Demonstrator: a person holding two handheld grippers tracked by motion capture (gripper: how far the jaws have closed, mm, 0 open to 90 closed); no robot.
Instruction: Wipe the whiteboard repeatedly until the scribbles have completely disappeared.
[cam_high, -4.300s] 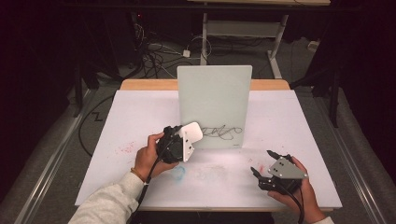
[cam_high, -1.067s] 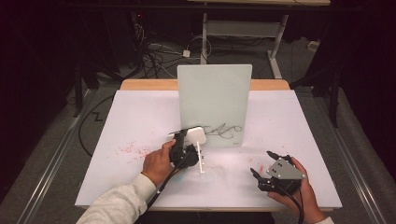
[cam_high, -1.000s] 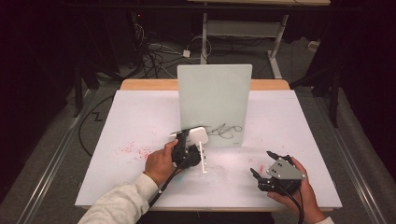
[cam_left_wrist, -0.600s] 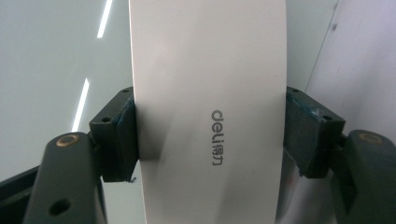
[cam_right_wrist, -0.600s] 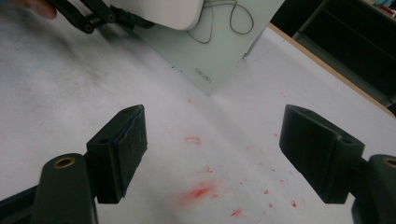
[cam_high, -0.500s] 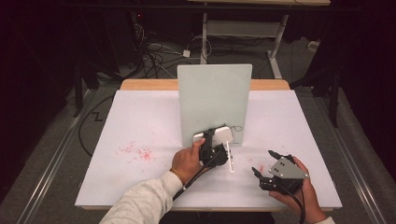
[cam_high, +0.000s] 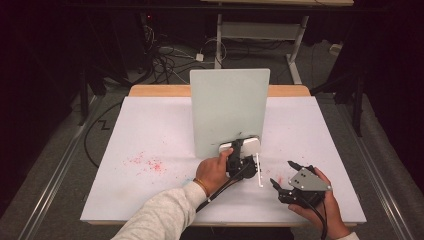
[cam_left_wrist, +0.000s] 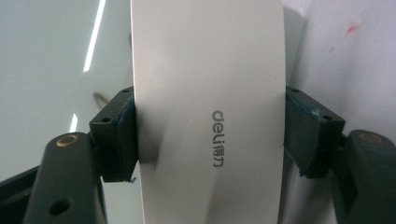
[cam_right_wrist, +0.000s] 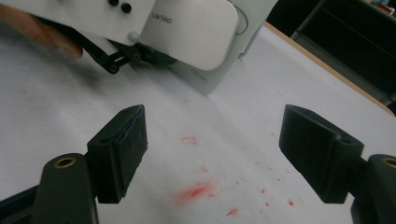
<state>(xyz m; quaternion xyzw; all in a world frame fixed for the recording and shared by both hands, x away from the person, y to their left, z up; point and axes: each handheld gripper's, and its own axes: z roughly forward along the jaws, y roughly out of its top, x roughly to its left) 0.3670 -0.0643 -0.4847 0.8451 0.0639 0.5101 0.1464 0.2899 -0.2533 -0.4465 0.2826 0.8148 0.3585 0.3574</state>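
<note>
Pressing a white eraser (cam_left_wrist: 208, 116) against the lower right of the upright whiteboard (cam_high: 227, 107), the left gripper (cam_high: 240, 159) has its jaws clamped on the eraser's two long sides. Its long axis runs away from the hand, toward the board. The right gripper (cam_high: 290, 176) rests near the worktop's (cam_high: 150, 135) near right edge, jaws wide apart, holding nothing.

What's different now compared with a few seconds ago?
The left gripper, clamped on a white eraser, has swept rightward along the foot of the upright whiteboard; the black scribbles there are gone. The right gripper has stayed open at the table's near right, and the red specks remain.
</note>
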